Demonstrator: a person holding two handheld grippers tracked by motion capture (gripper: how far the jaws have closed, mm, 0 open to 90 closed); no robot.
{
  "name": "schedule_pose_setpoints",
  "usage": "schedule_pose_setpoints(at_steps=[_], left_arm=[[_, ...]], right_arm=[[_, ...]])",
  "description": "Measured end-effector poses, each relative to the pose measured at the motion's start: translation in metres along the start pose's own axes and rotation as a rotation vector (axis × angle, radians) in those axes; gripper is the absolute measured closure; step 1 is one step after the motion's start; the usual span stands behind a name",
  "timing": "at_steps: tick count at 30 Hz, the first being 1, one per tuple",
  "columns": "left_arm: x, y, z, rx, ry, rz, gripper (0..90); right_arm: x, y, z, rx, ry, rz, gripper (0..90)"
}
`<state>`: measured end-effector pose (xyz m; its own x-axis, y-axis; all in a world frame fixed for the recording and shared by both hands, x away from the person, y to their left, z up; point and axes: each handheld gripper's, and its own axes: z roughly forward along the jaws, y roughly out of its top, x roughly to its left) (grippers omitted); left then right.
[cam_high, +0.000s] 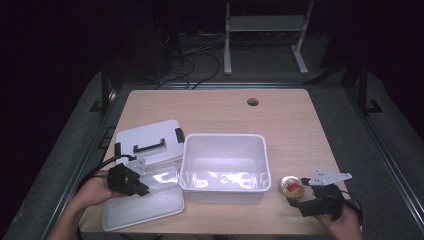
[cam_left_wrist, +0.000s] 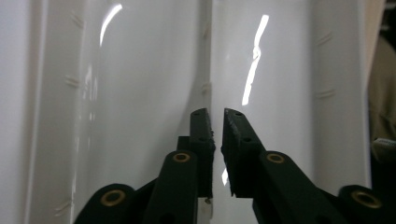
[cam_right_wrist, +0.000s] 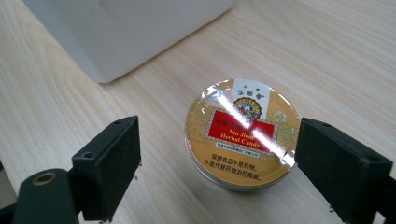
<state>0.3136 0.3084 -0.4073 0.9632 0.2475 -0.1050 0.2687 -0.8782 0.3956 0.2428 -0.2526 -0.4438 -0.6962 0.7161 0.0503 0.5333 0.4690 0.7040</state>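
A round gold candy tin with a red label lies on the wooden table right of the white bin. My right gripper stands open around it. In the right gripper view the tin sits between the two jaws of my right gripper, close to the right one and clear of the left. My left gripper hovers over a flat glossy white lid left of the bin. In the left gripper view the jaws of my left gripper stand a narrow slit apart over white plastic, in line with a ridge in it.
A second white lid with a black handle lies behind my left gripper. The bin is empty. A cable hole sits near the table's far edge. Bare wood lies behind and to the right of the bin.
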Motion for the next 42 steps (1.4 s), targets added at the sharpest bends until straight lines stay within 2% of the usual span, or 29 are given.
schedule_pose_setpoints(at_steps=[1,2,7,8,9,10,11,13,15,17,20,21,30,42], left_arm=[[-0.002,0.002,-0.004,-0.019,0.018,0.003,73.8],[-0.006,0.004,-0.008,-0.061,0.035,0.006,72.7],[-0.013,0.009,-0.012,-0.105,0.073,0.018,61.2],[-0.016,0.012,-0.012,-0.131,0.105,-0.001,56.9],[-0.016,0.012,-0.012,-0.131,0.105,-0.001,55.4],[-0.020,0.015,-0.013,-0.153,0.129,-0.004,53.6],[-0.022,0.016,-0.014,-0.173,0.136,-0.010,51.9],[-0.023,0.017,-0.015,-0.191,0.134,-0.019,47.1],[-0.024,0.018,-0.017,-0.222,0.150,-0.033,45.6],[-0.026,0.017,-0.016,-0.248,0.156,-0.052,40.5],[-0.026,0.016,-0.015,-0.225,0.173,-0.059,36.7],[-0.026,0.014,-0.014,-0.234,0.175,-0.078,33.6],[-0.026,0.010,-0.007,-0.219,0.211,-0.124,18.9],[-0.028,0.008,-0.010,-0.238,0.222,-0.134,16.6]], right_arm=[[0.000,0.001,0.002,0.016,0.008,0.006,13.6],[0.001,0.001,0.003,0.022,0.011,0.009,13.5],[0.001,0.004,0.004,0.065,0.009,0.009,13.6],[-0.001,0.005,0.004,0.070,0.010,0.011,13.6],[-0.002,0.006,0.003,0.075,0.009,0.015,13.6],[-0.003,0.007,0.003,0.080,0.009,0.022,13.5],[-0.005,0.008,0.002,0.086,0.006,0.020,13.5],[-0.007,0.010,0.002,0.109,-0.006,0.000,13.6],[-0.009,0.011,0.002,0.123,-0.008,-0.014,13.6],[-0.012,0.014,0.004,0.182,-0.012,-0.060,13.5],[-0.014,0.016,0.005,0.207,-0.007,-0.080,13.4],[-0.016,0.020,0.007,0.233,-0.007,-0.097,13.4],[-0.018,0.033,0.016,0.289,0.019,-0.149,13.3],[-0.017,0.040,0.033,0.386,0.042,-0.208,13.3]])
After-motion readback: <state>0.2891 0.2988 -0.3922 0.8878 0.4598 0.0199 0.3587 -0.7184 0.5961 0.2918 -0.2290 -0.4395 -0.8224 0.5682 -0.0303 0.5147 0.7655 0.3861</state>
